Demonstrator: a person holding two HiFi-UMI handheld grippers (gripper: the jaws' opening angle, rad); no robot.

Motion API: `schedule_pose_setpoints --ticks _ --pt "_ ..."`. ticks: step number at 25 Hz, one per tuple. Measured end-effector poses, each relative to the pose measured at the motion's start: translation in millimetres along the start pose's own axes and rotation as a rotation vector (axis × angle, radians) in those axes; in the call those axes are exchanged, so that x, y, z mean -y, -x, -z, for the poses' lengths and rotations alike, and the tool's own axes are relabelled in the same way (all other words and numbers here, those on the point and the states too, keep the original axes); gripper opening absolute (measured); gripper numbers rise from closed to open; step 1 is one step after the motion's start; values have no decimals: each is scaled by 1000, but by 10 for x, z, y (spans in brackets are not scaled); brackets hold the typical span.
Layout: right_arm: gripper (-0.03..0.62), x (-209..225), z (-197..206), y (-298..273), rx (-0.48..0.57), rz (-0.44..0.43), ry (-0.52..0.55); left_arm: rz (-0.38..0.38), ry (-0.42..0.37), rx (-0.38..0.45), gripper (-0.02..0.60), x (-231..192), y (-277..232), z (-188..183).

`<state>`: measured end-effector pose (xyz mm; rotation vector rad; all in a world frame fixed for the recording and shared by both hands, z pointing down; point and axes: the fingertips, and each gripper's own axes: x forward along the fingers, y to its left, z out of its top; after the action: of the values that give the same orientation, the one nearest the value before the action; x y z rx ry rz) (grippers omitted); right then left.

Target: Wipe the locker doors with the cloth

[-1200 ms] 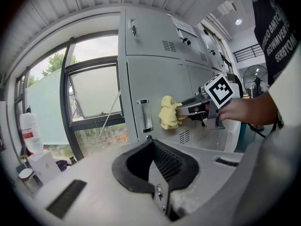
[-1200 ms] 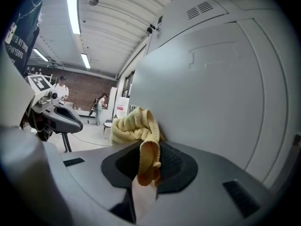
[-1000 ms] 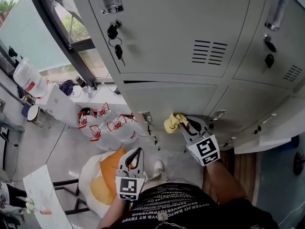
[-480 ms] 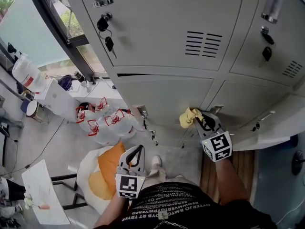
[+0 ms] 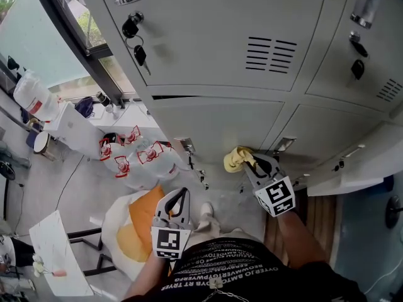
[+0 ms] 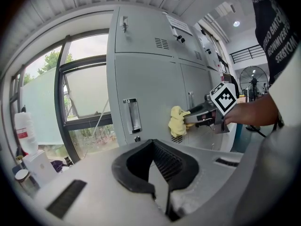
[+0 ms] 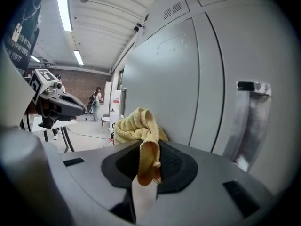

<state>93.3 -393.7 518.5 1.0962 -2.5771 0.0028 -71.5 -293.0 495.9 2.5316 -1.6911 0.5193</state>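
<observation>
A yellow cloth (image 5: 234, 159) is pressed against the lower grey locker door (image 5: 214, 128), with my right gripper (image 5: 254, 164) shut on it. In the right gripper view the cloth (image 7: 138, 126) bunches past the jaws of that gripper (image 7: 148, 171) and touches the door (image 7: 174, 79); a metal handle (image 7: 251, 121) is to its right. My left gripper (image 5: 178, 200) hangs low and apart from the lockers, shut on nothing. Past its closed jaws, the left gripper view (image 6: 162, 185) looks at the cloth (image 6: 178, 121), the right gripper (image 6: 207, 114) and a door handle (image 6: 132, 115).
Keys (image 5: 137, 39) hang from an upper door's lock. White bags with red print (image 5: 135, 159) and an orange and white bag (image 5: 135, 228) lie on the floor left of the lockers. A window (image 5: 75, 30) with a white bottle (image 5: 31, 96) is at the far left.
My right gripper slid the cloth right along the lower door, then back left to near where it began. The left gripper has stayed low and shut.
</observation>
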Motion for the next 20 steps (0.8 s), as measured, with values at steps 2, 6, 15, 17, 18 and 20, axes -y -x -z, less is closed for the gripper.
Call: schedule_pose_setpoints --ticks 2,6,15,17,18,20 --pt "72 -118 39 -108 -6 -27 5 -2 0 4 5 -43 -21 -15" --pt "71 -364 70 -367 -31 -85 20 -9 3 10 5 -144 -59 -35" --pt "69 -850 217 -1000 -113 -166 50 -41 10 -3 5 -434 -109 10" --pt "69 -947 247 -1108 -124 -174 57 -49 14 -11 5 -498 -105 40" --pt "69 -993 270 -1154 -134 -180 59 -53 16 -14 5 -528 -103 52" --pt "69 -1078 300 -1229 -152 -197 61 -59 21 -19 5 -586 -97 72"
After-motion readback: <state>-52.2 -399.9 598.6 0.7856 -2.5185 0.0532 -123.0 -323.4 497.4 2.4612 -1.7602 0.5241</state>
